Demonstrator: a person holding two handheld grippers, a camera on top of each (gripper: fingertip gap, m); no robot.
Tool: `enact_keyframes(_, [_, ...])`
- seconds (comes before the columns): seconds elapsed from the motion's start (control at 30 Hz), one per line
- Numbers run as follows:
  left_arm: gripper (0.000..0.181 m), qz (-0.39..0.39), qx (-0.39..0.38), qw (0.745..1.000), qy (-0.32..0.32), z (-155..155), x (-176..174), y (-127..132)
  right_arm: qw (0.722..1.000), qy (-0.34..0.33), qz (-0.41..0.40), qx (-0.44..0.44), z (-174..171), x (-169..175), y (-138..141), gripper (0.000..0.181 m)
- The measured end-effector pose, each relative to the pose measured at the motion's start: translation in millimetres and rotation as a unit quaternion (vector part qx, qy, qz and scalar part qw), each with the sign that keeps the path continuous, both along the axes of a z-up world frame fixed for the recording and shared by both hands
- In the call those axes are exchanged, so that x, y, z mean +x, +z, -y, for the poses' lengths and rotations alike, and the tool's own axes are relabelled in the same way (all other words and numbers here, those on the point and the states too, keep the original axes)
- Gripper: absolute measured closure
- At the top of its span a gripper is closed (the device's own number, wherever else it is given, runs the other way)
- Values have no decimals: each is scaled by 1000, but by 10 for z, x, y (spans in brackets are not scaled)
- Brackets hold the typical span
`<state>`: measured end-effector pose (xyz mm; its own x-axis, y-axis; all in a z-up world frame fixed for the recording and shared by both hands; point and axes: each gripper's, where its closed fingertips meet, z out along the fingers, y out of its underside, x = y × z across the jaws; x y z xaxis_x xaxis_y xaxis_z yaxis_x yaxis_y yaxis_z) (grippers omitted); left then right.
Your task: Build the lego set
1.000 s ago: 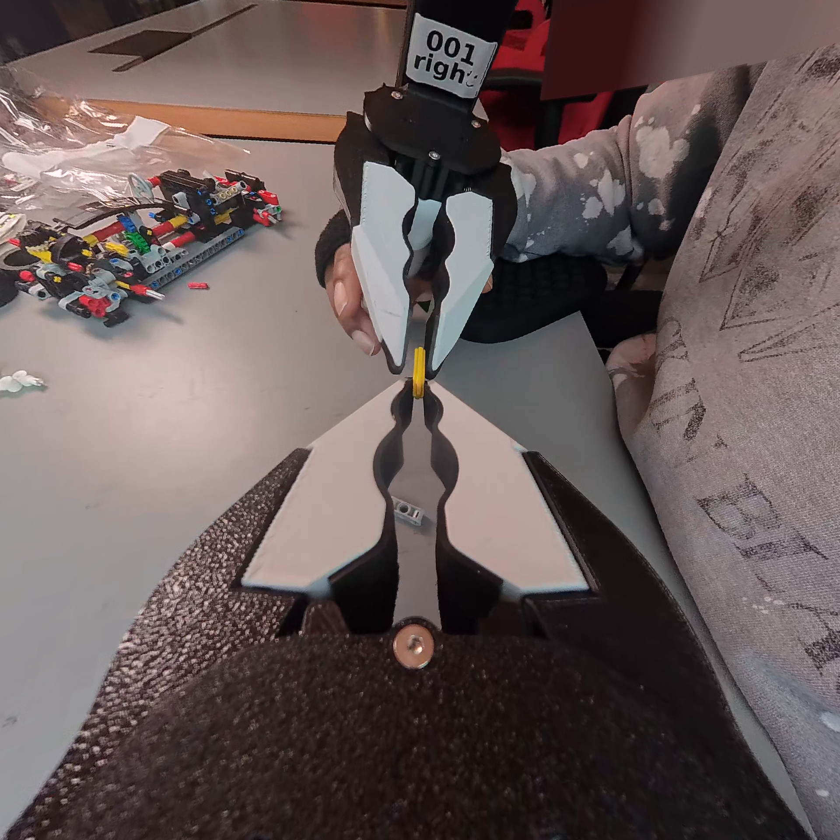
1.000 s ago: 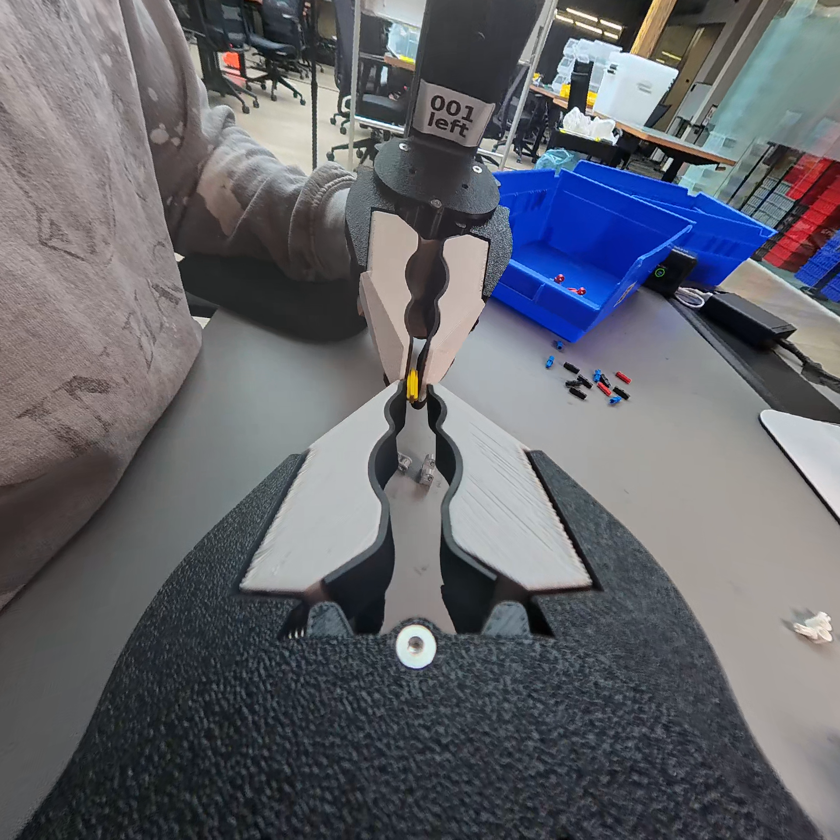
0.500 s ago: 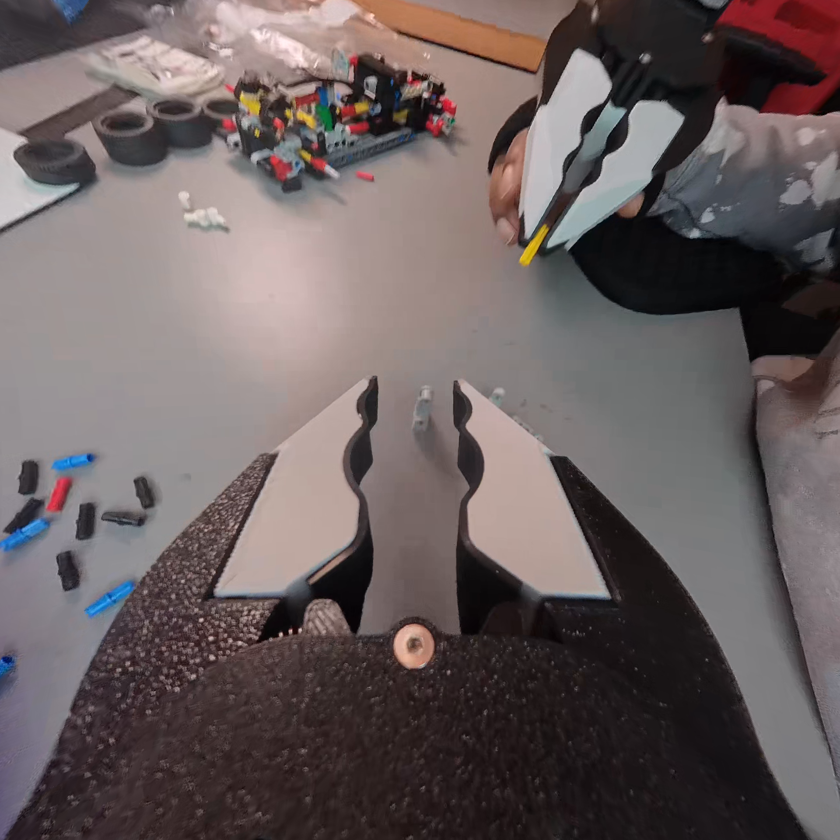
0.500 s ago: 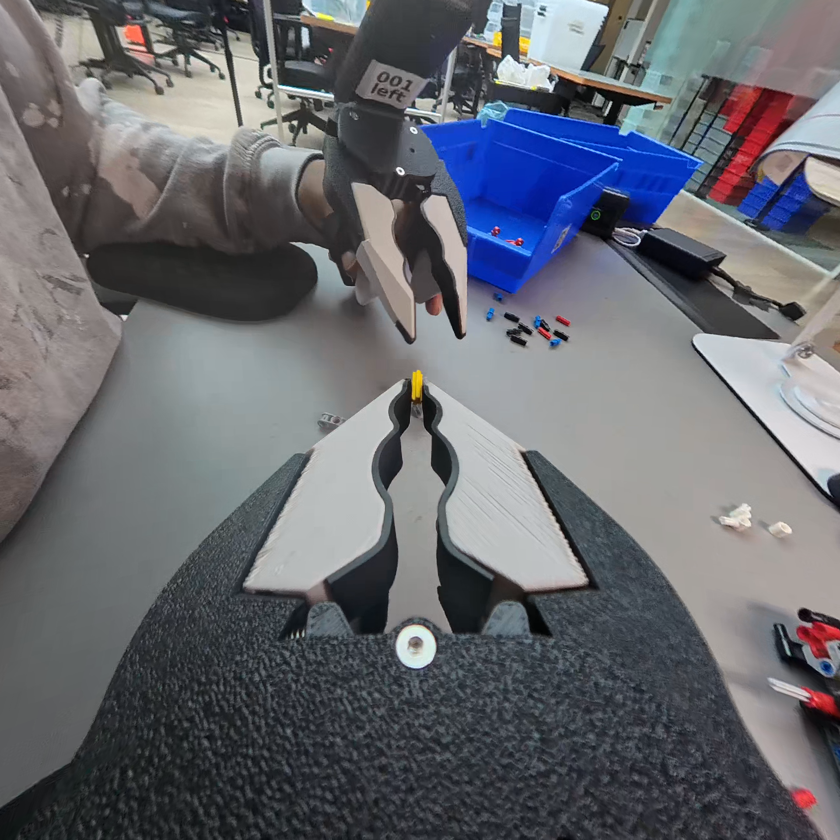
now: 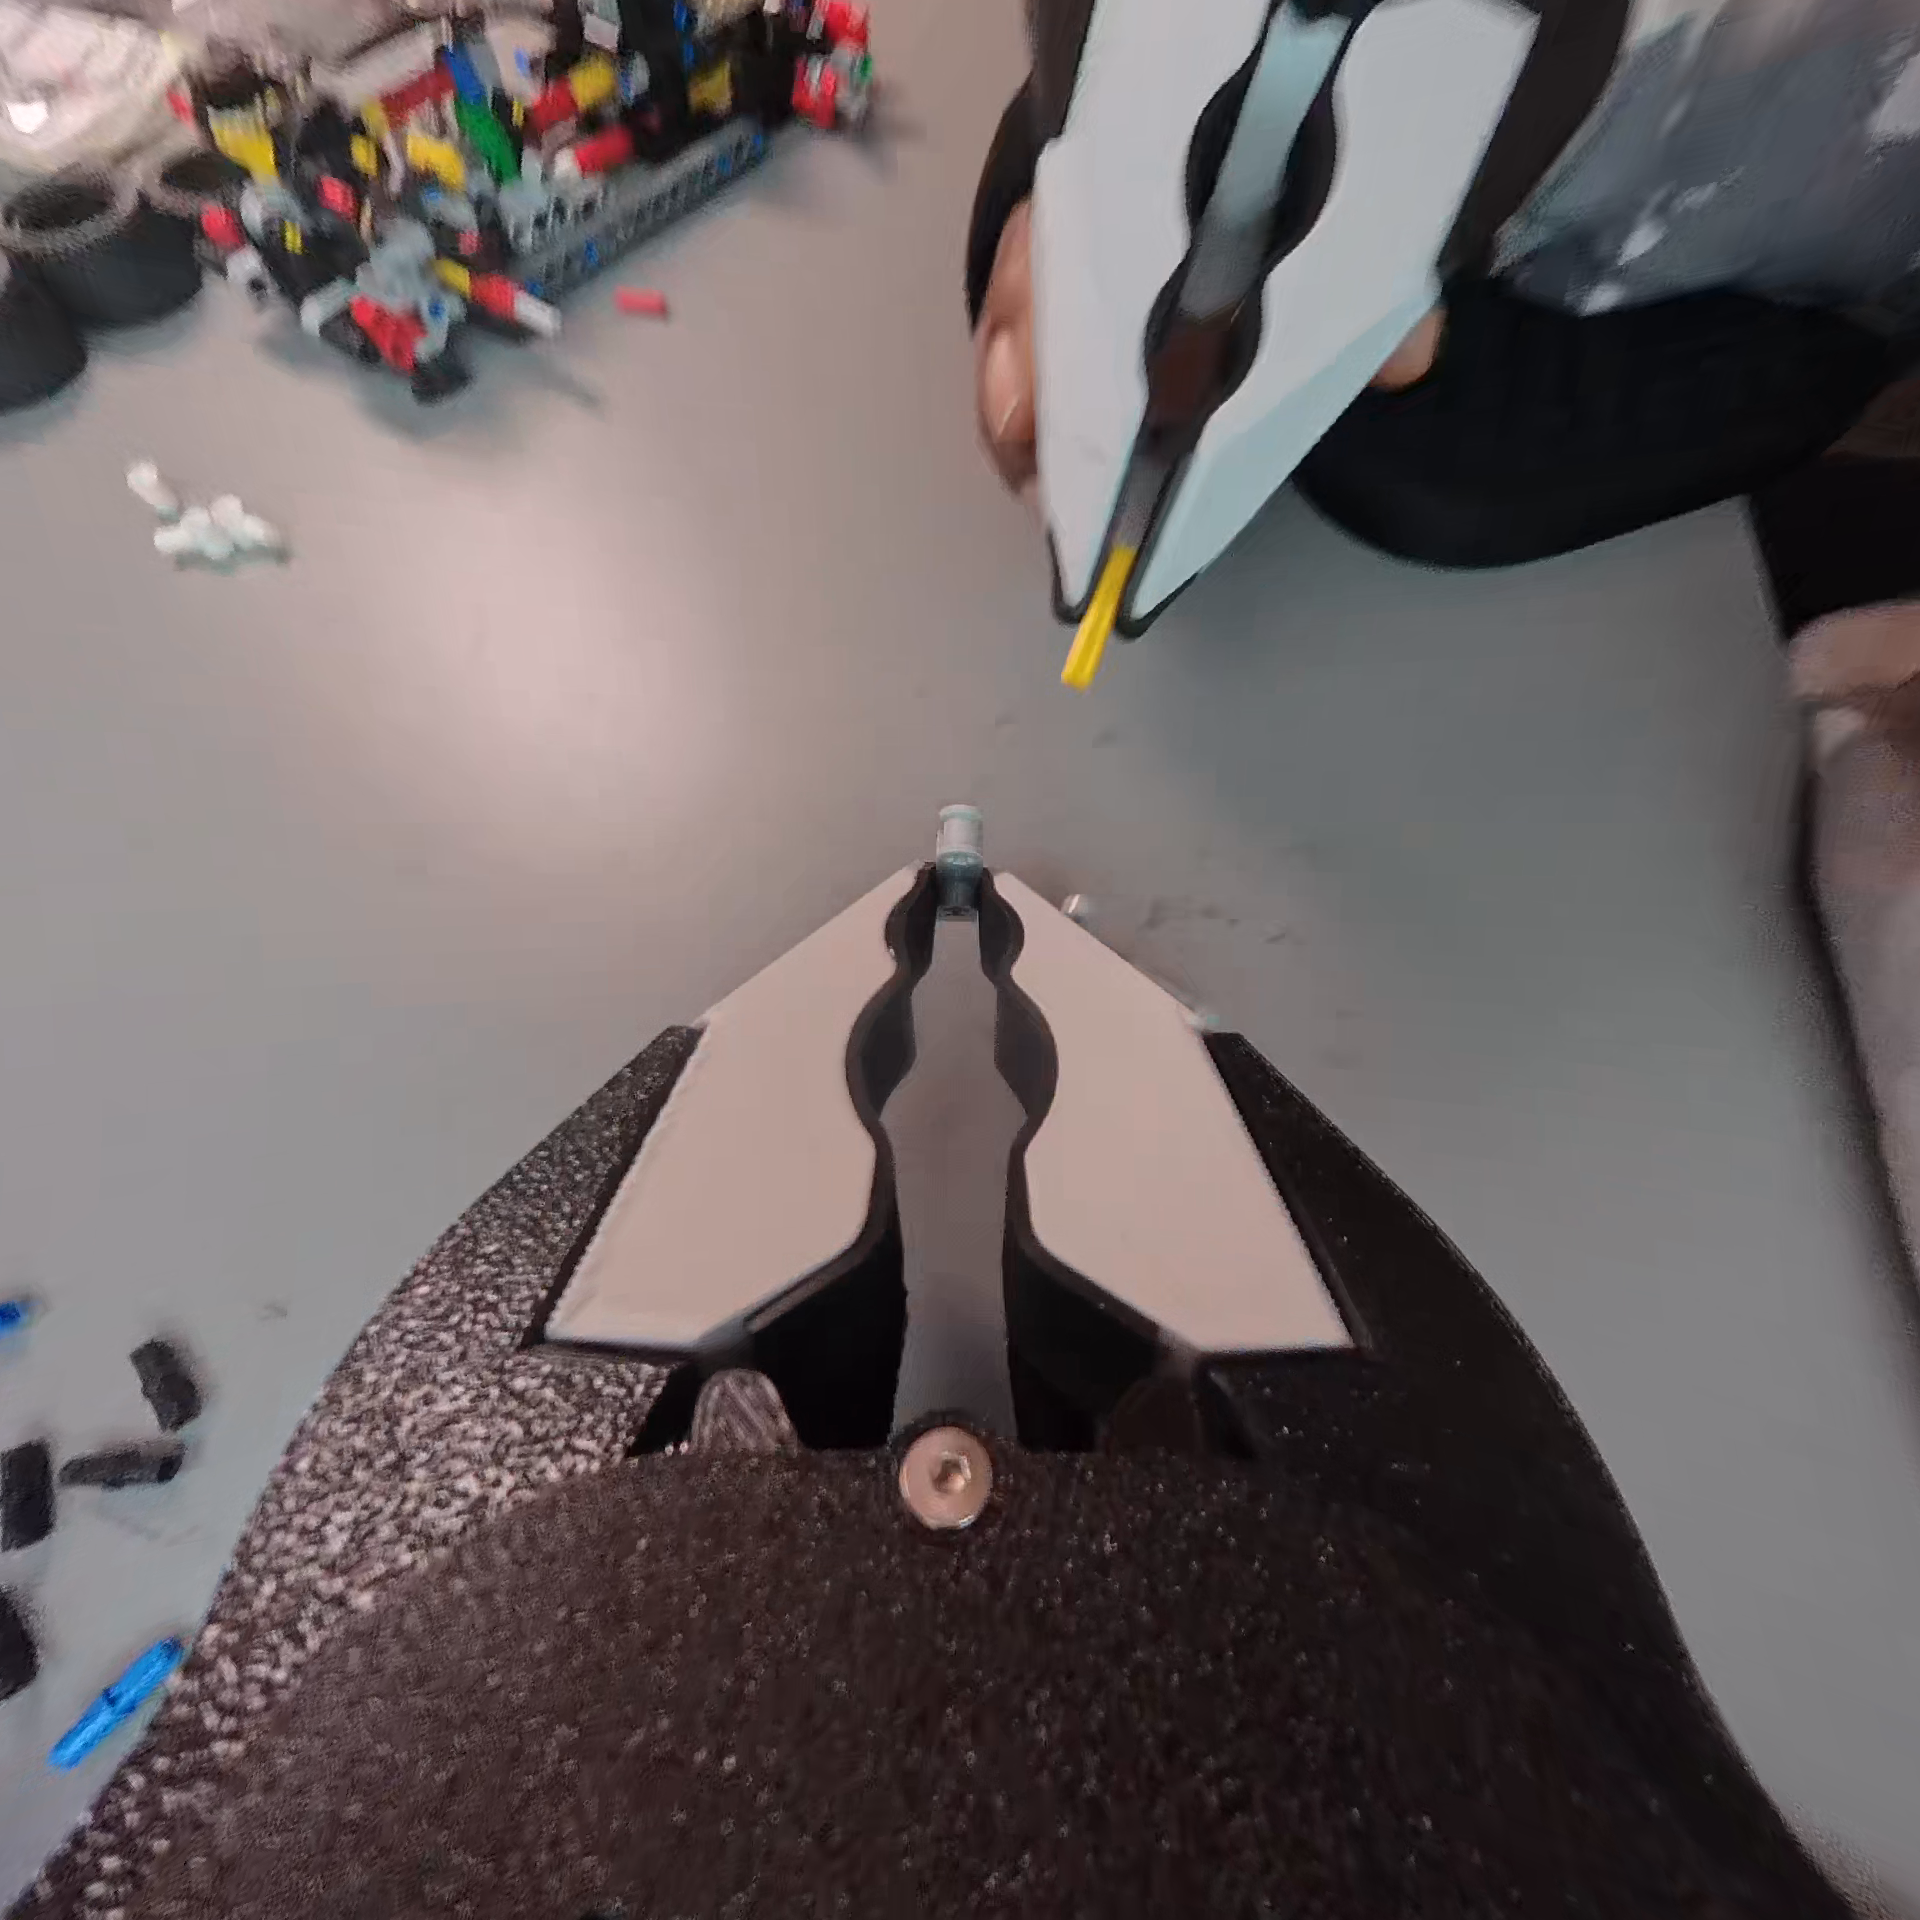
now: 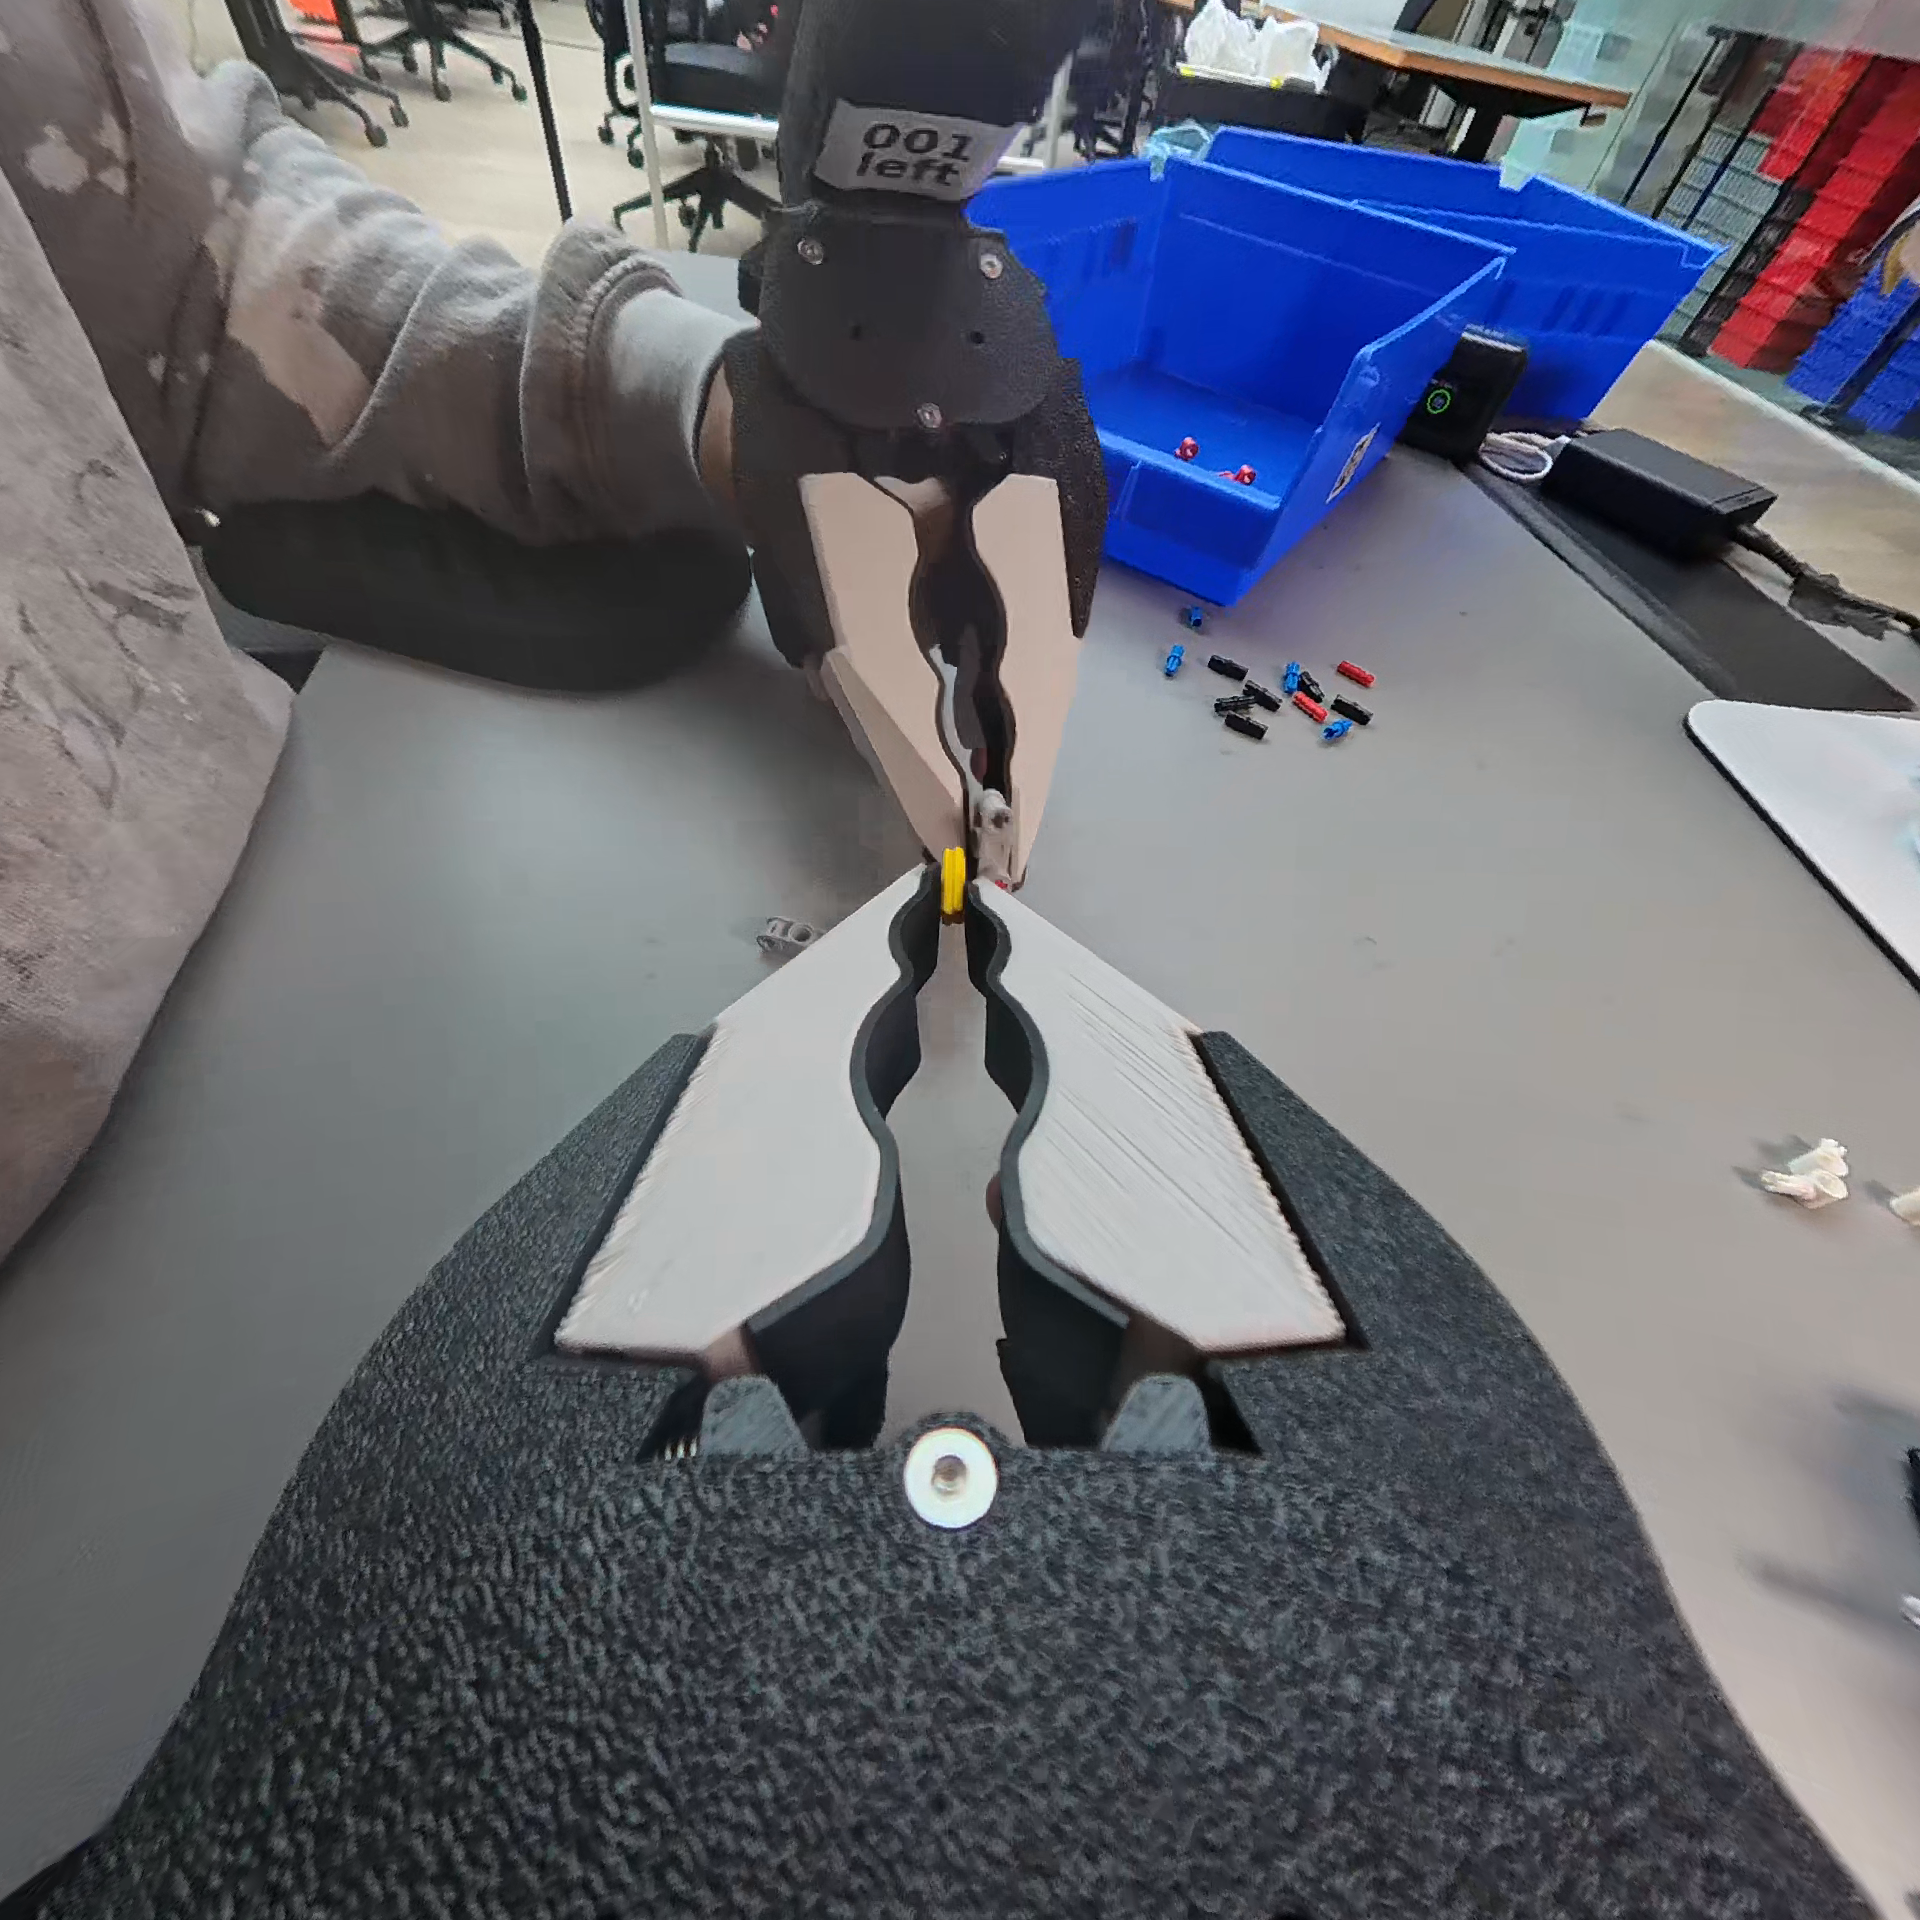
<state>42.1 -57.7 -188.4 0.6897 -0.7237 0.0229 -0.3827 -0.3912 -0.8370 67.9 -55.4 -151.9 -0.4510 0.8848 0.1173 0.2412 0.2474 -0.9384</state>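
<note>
1. Left gripper clamped on a small grey connector, just off the bench.
2. Right gripper pinching a yellow axle, tip just beside the connector.
3. Likely light, stiff, slippery; best held mid-length, ends free for mating.

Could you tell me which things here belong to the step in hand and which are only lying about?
In use:
- left gripper, shut on grey connector
- right gripper, shut on yellow axle
- half-built lego model

Lying about:
- blue bin
- loose pins
- black tyres
- white bits
</note>
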Motion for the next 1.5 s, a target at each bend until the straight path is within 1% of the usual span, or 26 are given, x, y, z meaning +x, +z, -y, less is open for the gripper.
enact_keyframes(0.03, [175,30,25,999,-17,35,62,145,1000,3,-4,-13,19,6,48,180])
enact_keyframes(0.1, [175,74,58,995,-42,117,140,355,999,7,-20,-33,41,14,162,180])
enact_keyframes(0.13, [175,88,69,993,-48,150,160,417,999,11,-27,-37,58,25,210,180])
enact_keyframes(0.23, [175,100,83,990,-60,216,203,484,998,29,-37,-37,137,68,284,180])
enact_keyframes(0.33, [175,95,83,989,-71,248,239,468,998,46,-31,-33,216,87,268,181])
enact_keyframes(0.47, [175,83,74,991,-81,272,279,412,998,52,-20,-27,255,84,213,180])
enact_keyframes(0.8, [175,86,49,990,-98,329,307,362,998,64,-16,0,314,109,163,181])
enact_keyframes(1.07, [176,80,24,989,-122,413,368,292,995,84,-19,47,427,130,112,180])
enact_keyframes(1.1, [176,82,21,988,-129,428,398,296,994,87,-21,61,450,129,99,180])
enact_keyframes(1.13, [180,83,21,987,-133,431,428,302,992,92,-11,84,473,127,37,181])
enact_keyframes(1.17, [176,66,15,988,-137,437,422,248,991,92,-2,96,476,129,-5,180])
enact_keyframes(1.2, [176,72,13,988,-138,436,423,254,991,92,-6,93,472,129,5,181])
enact_keyframes(1.27, [176,86,18,987,-134,415,413,323,993,86,-18,79,442,134,76,181])
enact_keyframes(1.37, [176,84,19,988,-126,392,374,335,992,79,-11,94,390,146,64,181])
enact_keyframes(1.5, [175,55,0,993,-101,347,296,192,993,68,9,100,332,139,-20,180])
